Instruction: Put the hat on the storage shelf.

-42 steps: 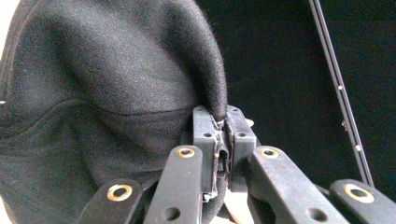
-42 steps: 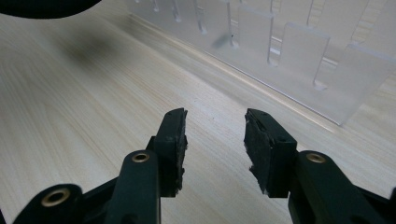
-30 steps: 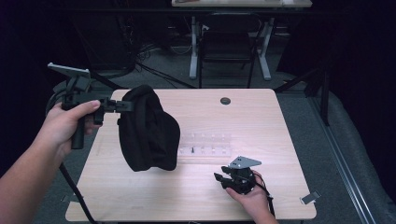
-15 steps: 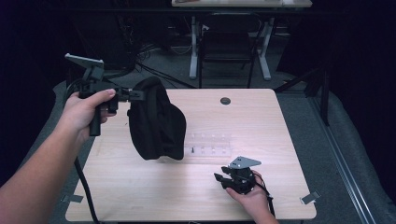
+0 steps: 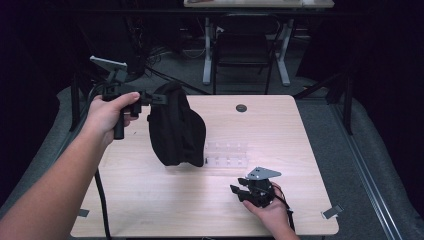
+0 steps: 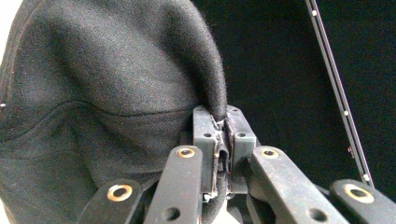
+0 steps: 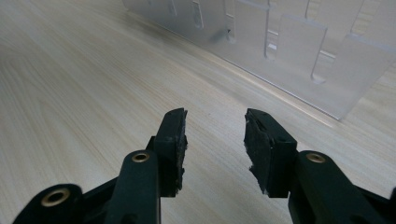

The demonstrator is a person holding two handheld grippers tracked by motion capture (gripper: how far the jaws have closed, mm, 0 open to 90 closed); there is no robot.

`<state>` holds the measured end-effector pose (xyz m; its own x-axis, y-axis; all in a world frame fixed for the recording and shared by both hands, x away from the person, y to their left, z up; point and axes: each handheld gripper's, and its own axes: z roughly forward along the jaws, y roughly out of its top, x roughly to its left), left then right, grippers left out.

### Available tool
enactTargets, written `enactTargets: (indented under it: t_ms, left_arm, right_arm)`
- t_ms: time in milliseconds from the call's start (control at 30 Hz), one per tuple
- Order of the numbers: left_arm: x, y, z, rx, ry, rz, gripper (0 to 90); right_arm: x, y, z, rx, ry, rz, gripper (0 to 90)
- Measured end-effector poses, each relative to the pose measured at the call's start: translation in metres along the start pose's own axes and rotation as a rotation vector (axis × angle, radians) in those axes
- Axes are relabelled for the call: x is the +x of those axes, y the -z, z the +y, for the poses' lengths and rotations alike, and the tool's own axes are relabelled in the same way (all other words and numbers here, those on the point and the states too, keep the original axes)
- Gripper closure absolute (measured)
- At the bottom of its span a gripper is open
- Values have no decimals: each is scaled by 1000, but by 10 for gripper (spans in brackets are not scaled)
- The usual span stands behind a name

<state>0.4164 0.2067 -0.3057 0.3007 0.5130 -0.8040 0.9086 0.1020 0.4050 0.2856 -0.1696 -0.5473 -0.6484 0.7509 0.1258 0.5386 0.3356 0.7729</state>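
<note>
- Your left claw (image 5: 159, 99) is pinched tight on a fold at the top edge of the black bag (image 5: 176, 127); in the left gripper view the cloth (image 6: 116, 107) is squeezed between the two pads (image 6: 205, 140) with no gap.
- From that pinch the bag hangs down and away from the claw's tips, its long axis running roughly top to bottom, with the bulk spreading to the side of the claw that faces the table's middle.
- Its lower end sits at or just above the table (image 5: 150, 200); whether it touches cannot be told.
- Your left hand (image 5: 111, 112) holds that claw level, jaws aimed toward the table's centre, over the left far part of the top.
- Your right claw (image 5: 240, 192) rests low on the near right part of the table, in your right hand (image 5: 267, 207), well apart from the bag.
- Its jaws stand spread with nothing between them, only bare wood under the pads (image 7: 173, 140).
- Just ahead of those tips lies a clear plastic tray (image 7: 280, 51) with upright dividers; from above the tray (image 5: 227, 155) sits between the right claw and the bag's lower edge.
- Beyond the tray, on the far side of the pale wood top, is a small dark round grommet (image 5: 241, 107).
- Around the table the room is dark, with grey floor, a chair (image 5: 245, 55) and desk legs at the far side.
</note>
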Motion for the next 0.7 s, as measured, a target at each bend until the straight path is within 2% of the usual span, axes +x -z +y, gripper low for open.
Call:
enactTargets:
  t_ms: [133,400,633,700]
  left_arm:
    - [0,-5,1,1,-4,3,858]
    - [-3,-16,3,11,-12,35,857]
    - [-4,-22,2,5,-12,35,857]
    - [-5,-25,2,6,-11,21,856]
  right_arm:
    - [0,0,0,2,1,-2,582]
    - [0,1,0,-7,-1,-2,581]
    - [1,2,3,-24,-3,5,581]
    - [2,3,5,-28,3,9,581]
